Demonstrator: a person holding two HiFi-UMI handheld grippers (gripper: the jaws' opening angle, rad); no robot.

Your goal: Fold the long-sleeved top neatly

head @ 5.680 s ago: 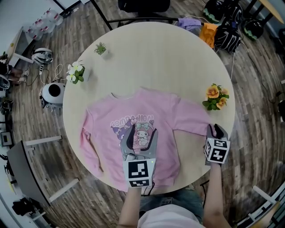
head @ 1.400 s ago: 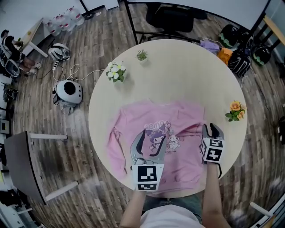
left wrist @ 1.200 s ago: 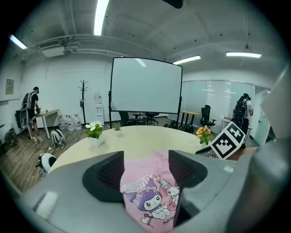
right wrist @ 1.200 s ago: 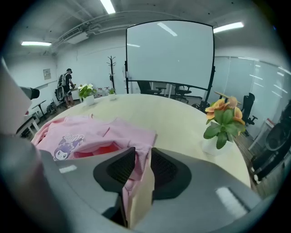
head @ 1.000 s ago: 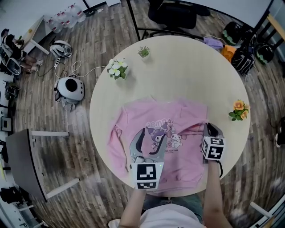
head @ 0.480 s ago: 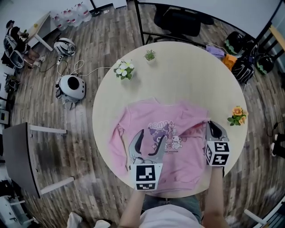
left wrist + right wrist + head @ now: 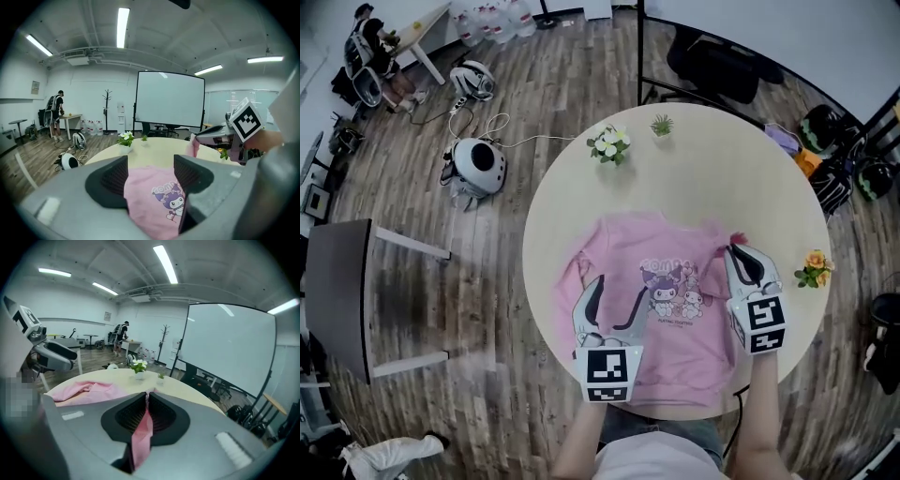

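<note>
The pink long-sleeved top (image 7: 666,291), with cartoon print on its chest, lies face up on the round table (image 7: 712,169). My right gripper (image 7: 739,251) is shut on the right sleeve's cuff (image 7: 735,239), held up by the top's right shoulder. In the right gripper view the cuff (image 7: 142,427) hangs pinched between the shut jaws, with the top (image 7: 84,389) lying to the left. My left gripper (image 7: 617,292) stands open over the top's lower left front. In the left gripper view the pink fabric (image 7: 152,201) shows between the wide jaws. The left sleeve (image 7: 572,281) lies along the body.
A white flower pot (image 7: 609,145) and a small green plant (image 7: 661,125) stand at the table's far side. Orange flowers (image 7: 816,267) sit by the right edge. On the floor are a round white device (image 7: 478,167), a black chair (image 7: 722,70) and bags (image 7: 834,159).
The right sleeve, spread out to the right before, has been carried inward and lifted by the right gripper. The left gripper has stayed over the top's front.
</note>
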